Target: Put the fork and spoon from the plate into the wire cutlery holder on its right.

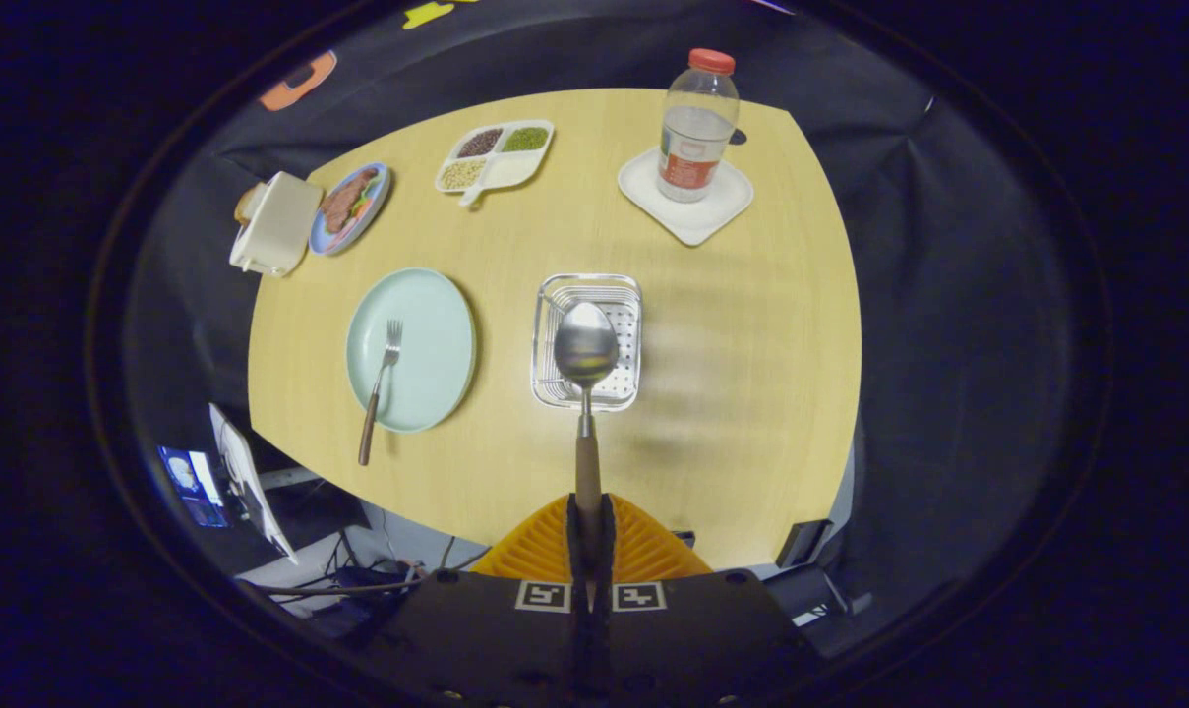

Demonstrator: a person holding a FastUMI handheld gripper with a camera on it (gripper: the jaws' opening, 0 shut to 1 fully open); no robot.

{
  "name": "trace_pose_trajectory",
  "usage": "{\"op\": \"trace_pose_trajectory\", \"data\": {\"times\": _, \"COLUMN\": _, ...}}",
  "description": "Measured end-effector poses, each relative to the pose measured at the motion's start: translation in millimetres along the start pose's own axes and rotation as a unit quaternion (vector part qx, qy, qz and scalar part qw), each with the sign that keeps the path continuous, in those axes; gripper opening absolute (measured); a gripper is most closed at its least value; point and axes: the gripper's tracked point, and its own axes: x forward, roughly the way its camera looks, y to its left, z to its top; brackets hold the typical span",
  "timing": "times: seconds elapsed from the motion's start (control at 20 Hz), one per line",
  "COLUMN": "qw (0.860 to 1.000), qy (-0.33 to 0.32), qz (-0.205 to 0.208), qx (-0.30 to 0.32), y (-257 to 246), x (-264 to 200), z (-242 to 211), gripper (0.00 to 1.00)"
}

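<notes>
The gripper (591,531) had its jaws closed on the wooden handle of the spoon (586,346), both fingers pressing it from either side. The spoon pointed straight ahead of the fingers, and its bowl hung over the wire cutlery holder (627,295), which stood near the middle of the tabletop (751,393). Whether the bowl touched the holder could not be told.

Just to the left of the holder lay the pale green plate (432,344). The fork (380,385) rested on it, tines toward the far edge of the tabletop, with its brown handle sticking out over the plate's near rim.

Toward the far right corner a water bottle (695,128) with a red cap stood upright on a white square coaster (727,206). Along the far edge sat a white divided dish (496,155) holding beans and grains. Near the far left corner were a small blue plate (353,208) with food on it and, beside it at the left edge, a white box (274,224).
</notes>
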Motion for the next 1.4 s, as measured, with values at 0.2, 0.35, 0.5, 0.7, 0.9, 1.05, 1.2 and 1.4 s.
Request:
{"op": "trace_pose_trajectory", "data": {"times": 0.2, "qw": 1.0, "qy": 0.021, "qz": -0.009, "qx": 0.013, "y": 1.0, "x": 7.1, "z": 4.0, "gripper": 0.01}}
{"op": "trace_pose_trajectory", "data": {"times": 0.35, "qw": 1.0, "qy": 0.019, "qz": -0.011, "qx": 0.019, "y": 6.3, "x": 10.7, "z": 12.9, "gripper": 0.03}}
{"op": "trace_pose_trajectory", "data": {"times": 0.5, "qw": 1.0, "qy": 0.015, "qz": -0.007, "qx": 0.021, "y": 10.2, "x": 12.5, "z": 18.3, "gripper": 0.07}}
{"op": "trace_pose_trajectory", "data": {"times": 0.7, "qw": 0.999, "qy": -0.005, "qz": 0.006, "qx": 0.032, "y": 20.5, "x": 4.5, "z": 27.9, "gripper": 0.24}}
{"op": "trace_pose_trajectory", "data": {"times": 0.9, "qw": 0.998, "qy": -0.059, "qz": -0.004, "qx": 0.022, "y": 28.0, "x": -9.1, "z": 44.2, "gripper": 0.83}}
{"op": "trace_pose_trajectory", "data": {"times": 1.05, "qw": 0.996, "qy": -0.091, "qz": -0.013, "qx": -0.002, "y": 44.3, "x": -25.2, "z": 47.7, "gripper": 0.93}}
{"op": "trace_pose_trajectory", "data": {"times": 1.2, "qw": 0.993, "qy": -0.116, "qz": -0.002, "qx": -0.034, "y": 88.9, "x": -37.6, "z": 43.1, "gripper": 0.94}}
{"op": "trace_pose_trajectory", "data": {"times": 1.4, "qw": 0.993, "qy": -0.104, "qz": 0.038, "qx": -0.05, "y": 158.9, "x": -23.8, "z": 22.6, "gripper": 0.95}}
